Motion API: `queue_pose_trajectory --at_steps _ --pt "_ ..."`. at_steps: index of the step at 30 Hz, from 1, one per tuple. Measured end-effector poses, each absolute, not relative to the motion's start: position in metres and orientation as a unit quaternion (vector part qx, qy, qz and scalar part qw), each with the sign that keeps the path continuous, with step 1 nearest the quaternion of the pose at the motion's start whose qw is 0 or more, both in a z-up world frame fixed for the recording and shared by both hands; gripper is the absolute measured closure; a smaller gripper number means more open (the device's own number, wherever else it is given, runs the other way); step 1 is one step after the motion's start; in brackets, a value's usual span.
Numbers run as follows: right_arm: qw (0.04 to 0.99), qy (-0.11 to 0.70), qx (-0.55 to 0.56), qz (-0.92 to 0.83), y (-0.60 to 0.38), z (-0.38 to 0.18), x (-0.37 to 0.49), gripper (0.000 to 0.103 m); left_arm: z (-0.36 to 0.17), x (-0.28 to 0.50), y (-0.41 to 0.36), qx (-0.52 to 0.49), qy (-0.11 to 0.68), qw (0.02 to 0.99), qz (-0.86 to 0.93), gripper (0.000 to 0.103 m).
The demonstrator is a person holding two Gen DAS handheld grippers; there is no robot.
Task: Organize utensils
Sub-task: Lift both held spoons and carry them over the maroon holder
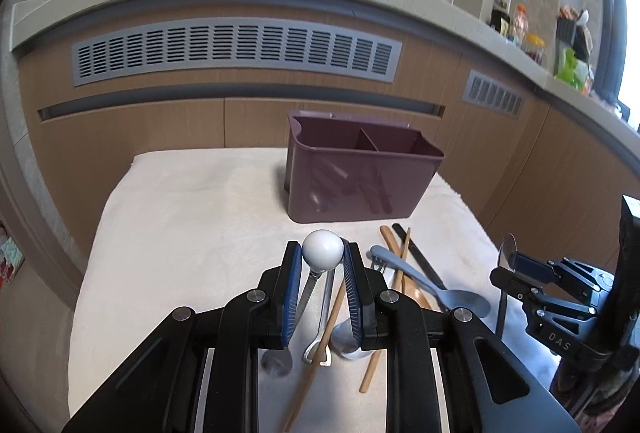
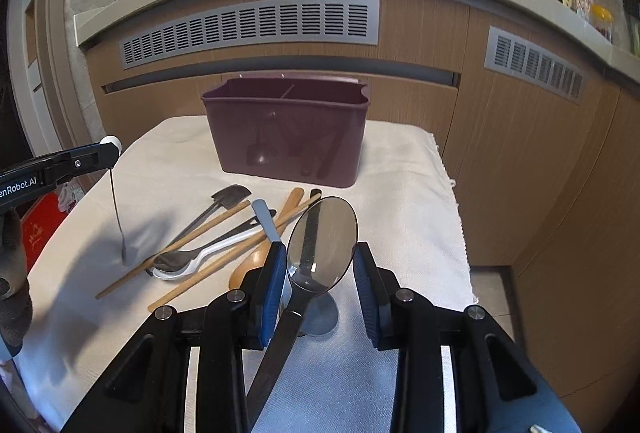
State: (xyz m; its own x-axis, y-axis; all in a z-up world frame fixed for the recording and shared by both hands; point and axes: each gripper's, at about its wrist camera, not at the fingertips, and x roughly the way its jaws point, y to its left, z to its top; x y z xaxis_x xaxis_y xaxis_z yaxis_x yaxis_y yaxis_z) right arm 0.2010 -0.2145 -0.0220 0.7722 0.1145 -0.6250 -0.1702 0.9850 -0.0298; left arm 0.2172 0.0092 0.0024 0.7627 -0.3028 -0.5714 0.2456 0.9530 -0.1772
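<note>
My left gripper (image 1: 322,258) is shut on a utensil with a round white head (image 1: 322,251) and a thin metal stem, held above the cloth; it also shows in the right wrist view (image 2: 111,144). My right gripper (image 2: 321,265) is shut on the bowl of a shiny metal spoon (image 2: 322,243) with a dark handle hanging down. A purple two-compartment utensil holder (image 1: 360,173) stands at the back of the cloth (image 2: 286,131). Several utensils lie in a pile on the cloth: wooden chopsticks (image 2: 208,229), a white spoon (image 2: 200,259), a wooden spoon (image 2: 256,259), a grey-blue spoon (image 1: 432,285).
The white cloth (image 1: 180,225) covers a small table with edges on all sides. Wooden cabinets with grey vents (image 1: 236,49) stand behind it. A counter with bottles (image 1: 528,33) runs along the right. The floor drops off right of the cloth (image 2: 492,297).
</note>
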Motion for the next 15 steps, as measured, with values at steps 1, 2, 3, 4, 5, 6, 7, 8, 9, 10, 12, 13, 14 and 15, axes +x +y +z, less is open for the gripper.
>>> queue_pose_trajectory --at_steps 1,2,3,4,5,6,7,8,9,10,12,13,14,15 --pt "0.942 0.325 -0.045 0.075 -0.213 -0.018 0.198 0.071 0.005 0.213 0.012 -0.048 0.308 0.939 -0.147 0.081" --pt "0.943 0.322 -0.047 0.075 -0.212 -0.015 0.197 0.071 0.007 0.208 0.014 -0.051 0.304 0.94 -0.147 0.081" --pt "0.944 0.318 -0.049 0.075 -0.21 -0.012 0.195 0.071 0.011 0.205 0.015 -0.053 0.299 0.941 -0.147 0.081" --pt "0.945 0.314 -0.052 0.075 -0.209 -0.009 0.192 0.071 0.013 0.201 0.017 -0.054 0.295 0.942 -0.148 0.081" --pt "0.947 0.308 -0.055 0.075 -0.207 -0.006 0.189 0.071 0.015 0.198 0.017 -0.056 0.291 0.944 -0.149 0.081" --pt "0.948 0.304 -0.058 0.074 -0.206 -0.003 0.187 0.071 0.018 0.196 0.017 -0.056 0.287 0.945 -0.149 0.081" --pt "0.949 0.3 -0.06 0.074 -0.205 0.0 0.185 0.071 0.021 0.194 0.018 -0.055 0.283 0.945 -0.151 0.081" --pt "0.95 0.296 -0.062 0.074 -0.205 0.002 0.183 0.071 0.024 0.191 0.018 -0.056 0.28 0.946 -0.151 0.081" --pt "0.951 0.293 -0.063 0.075 -0.204 0.003 0.181 0.071 0.027 0.188 0.018 -0.055 0.277 0.947 -0.152 0.081" --pt "0.952 0.29 -0.064 0.075 -0.203 0.006 0.18 0.071 0.03 0.187 0.018 -0.055 0.275 0.948 -0.153 0.081" --pt "0.953 0.286 -0.064 0.077 -0.203 0.009 0.176 0.071 0.034 0.183 0.018 -0.054 0.271 0.949 -0.154 0.081" --pt "0.954 0.284 -0.064 0.078 -0.203 0.01 0.175 0.071 0.036 0.183 0.017 -0.053 0.27 0.949 -0.154 0.081" --pt "0.954 0.281 -0.065 0.079 -0.203 0.012 0.173 0.071 0.039 0.181 0.017 -0.052 0.269 0.949 -0.154 0.081" --pt "0.955 0.279 -0.065 0.079 -0.202 0.013 0.172 0.071 0.041 0.18 0.017 -0.052 0.267 0.95 -0.155 0.081"
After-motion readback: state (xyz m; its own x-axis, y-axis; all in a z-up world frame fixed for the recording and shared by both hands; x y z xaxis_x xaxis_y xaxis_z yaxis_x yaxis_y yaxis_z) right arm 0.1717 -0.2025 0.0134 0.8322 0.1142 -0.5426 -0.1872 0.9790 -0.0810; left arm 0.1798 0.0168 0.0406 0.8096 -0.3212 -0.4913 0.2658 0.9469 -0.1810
